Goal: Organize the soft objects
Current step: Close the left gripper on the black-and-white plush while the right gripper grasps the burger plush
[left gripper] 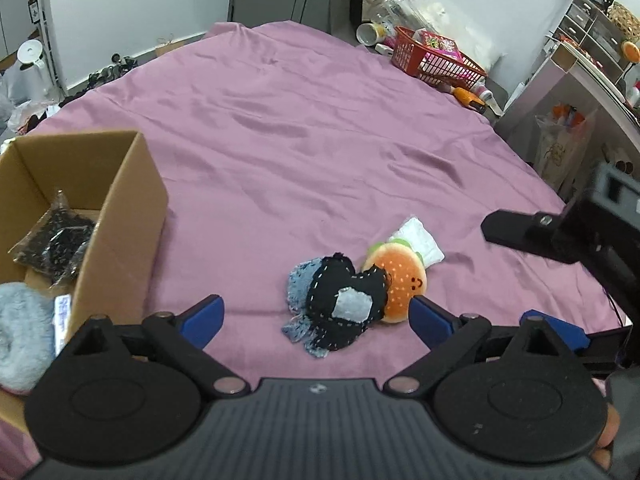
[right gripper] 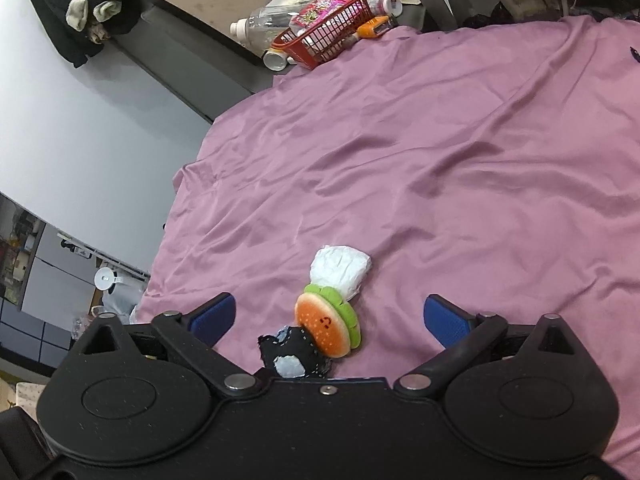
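Box [left gripper: 120, 216]: open cardboard box at the near left of the bed, seen only in the left wrist view. It already holds a fluffy grey-blue item [left gripper: 22, 332] at its near end and a dark item in a clear bag [left gripper: 54, 244] further in.
Done so far: judging by the box contents, at least two soft things are put away.
Left to do: three soft things lie loose on the pink sheet [left gripper: 300, 120], near the middle, in a touching row.
Denim toy [left gripper: 340, 312]: black and blue patchwork piece with a pale patch, nearest of the three, pressed against the burger.
Burger [right gripper: 328, 328]: orange plush with a green frill, between the denim toy and the white bundle.
White bundle [right gripper: 340, 270]: crumpled white soft item, farthest of the row, touching the burger's green edge.
Left gripper [left gripper: 316, 320]: jaws spread wide and empty, hovering just near of the denim toy, which sits between the blue pads.
Right gripper [right gripper: 328, 320]: jaws also wide apart, nothing held, above the burger and denim toy.
Progress: I judge it roughly midway; the box is right of nothing else and well apart from the pile, so each item needs a carry leftward.
Basket [left gripper: 436, 56]: red, far right, with clutter; likely not part of the job.
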`<move>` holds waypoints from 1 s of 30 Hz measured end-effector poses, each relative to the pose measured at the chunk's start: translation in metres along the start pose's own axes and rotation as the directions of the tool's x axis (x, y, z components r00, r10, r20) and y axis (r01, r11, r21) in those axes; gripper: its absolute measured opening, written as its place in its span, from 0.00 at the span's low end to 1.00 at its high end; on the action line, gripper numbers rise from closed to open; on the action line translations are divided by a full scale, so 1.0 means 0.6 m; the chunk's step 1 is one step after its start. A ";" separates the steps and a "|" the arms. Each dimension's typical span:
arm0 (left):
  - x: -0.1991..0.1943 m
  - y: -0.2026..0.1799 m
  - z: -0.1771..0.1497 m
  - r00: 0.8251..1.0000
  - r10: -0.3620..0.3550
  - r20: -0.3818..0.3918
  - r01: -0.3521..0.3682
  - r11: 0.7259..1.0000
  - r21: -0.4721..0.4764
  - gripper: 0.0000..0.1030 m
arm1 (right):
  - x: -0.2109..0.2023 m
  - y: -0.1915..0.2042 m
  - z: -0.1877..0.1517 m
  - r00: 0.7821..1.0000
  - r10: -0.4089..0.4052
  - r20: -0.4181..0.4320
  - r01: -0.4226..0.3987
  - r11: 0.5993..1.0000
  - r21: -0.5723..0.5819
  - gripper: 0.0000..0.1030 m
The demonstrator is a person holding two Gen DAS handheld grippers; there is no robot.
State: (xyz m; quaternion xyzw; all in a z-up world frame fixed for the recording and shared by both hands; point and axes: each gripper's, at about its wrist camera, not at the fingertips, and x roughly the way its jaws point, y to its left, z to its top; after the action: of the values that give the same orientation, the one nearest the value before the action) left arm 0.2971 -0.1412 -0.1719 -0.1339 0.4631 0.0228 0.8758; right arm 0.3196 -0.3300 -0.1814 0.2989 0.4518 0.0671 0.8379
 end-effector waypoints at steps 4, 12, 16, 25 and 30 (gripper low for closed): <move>0.016 -0.006 0.000 1.000 -0.022 0.003 0.022 1.000 0.004 0.84 | 0.022 -0.007 0.004 0.997 0.033 -0.073 -0.031 0.999 0.028 0.76; 0.048 -0.026 -0.002 0.999 -0.054 -0.007 0.054 0.998 0.035 0.74 | 0.048 -0.006 0.002 0.995 0.027 -0.097 -0.025 1.000 0.016 0.66; 0.065 -0.028 -0.003 0.998 -0.054 -0.026 0.055 0.998 0.040 0.64 | 0.061 -0.012 0.002 0.993 0.020 -0.116 -0.017 1.000 0.026 0.63; 0.068 -0.004 0.002 0.996 -0.080 -0.028 0.080 0.997 -0.006 0.41 | 0.088 -0.009 -0.005 0.989 0.011 -0.148 -0.009 1.000 0.014 0.60; 0.051 0.009 0.008 0.996 -0.090 0.003 0.090 0.995 -0.034 0.41 | 0.098 -0.006 -0.011 0.987 0.005 -0.162 -0.006 1.000 -0.002 0.53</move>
State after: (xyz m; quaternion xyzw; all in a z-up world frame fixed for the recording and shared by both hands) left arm 0.3176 -0.1372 -0.1954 -0.1694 0.4557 -0.0086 0.8738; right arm 0.3481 -0.3075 -0.2284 0.2925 0.5177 0.0941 0.7985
